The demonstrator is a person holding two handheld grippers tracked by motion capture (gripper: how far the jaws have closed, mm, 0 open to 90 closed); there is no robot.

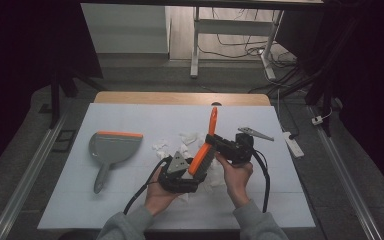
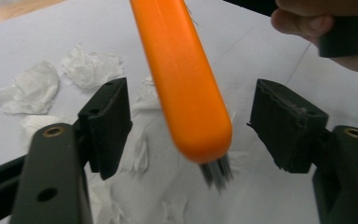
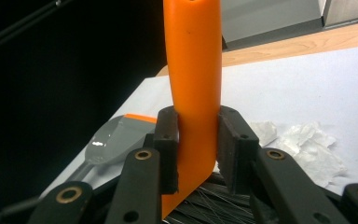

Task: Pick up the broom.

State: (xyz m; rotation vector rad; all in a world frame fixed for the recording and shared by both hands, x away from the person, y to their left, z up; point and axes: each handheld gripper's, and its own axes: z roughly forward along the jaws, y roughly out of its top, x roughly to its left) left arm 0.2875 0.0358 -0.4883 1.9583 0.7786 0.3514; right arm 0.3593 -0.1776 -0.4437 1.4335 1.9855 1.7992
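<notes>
We read this as a brush handover or two-handed regrip. The right claw is clamped tight on the orange brush, pads pinching its body where the handle meets the head, bristles just below the pads. The brush is held above the bench, its long axis slanting from the head, low and near the person, up and away to the handle tip. The left claw has its jaws apart and grips nothing — the rounded end of the brush head hangs between the two pads, clear gaps either side, grey bristles poking out underneath. So the brush lies dead centre in the left claw's gap, axis roughly crossing the closing line; the left hand is the nearer one to the head end.

The high view gives the dustpan lying well to the left and the white paper scraps strewn mid-bench under the brush. The left claw view shows the pad gaps, which the high view blurs; the right claw view shows the pinch itself, with the dustpan behind
</notes>
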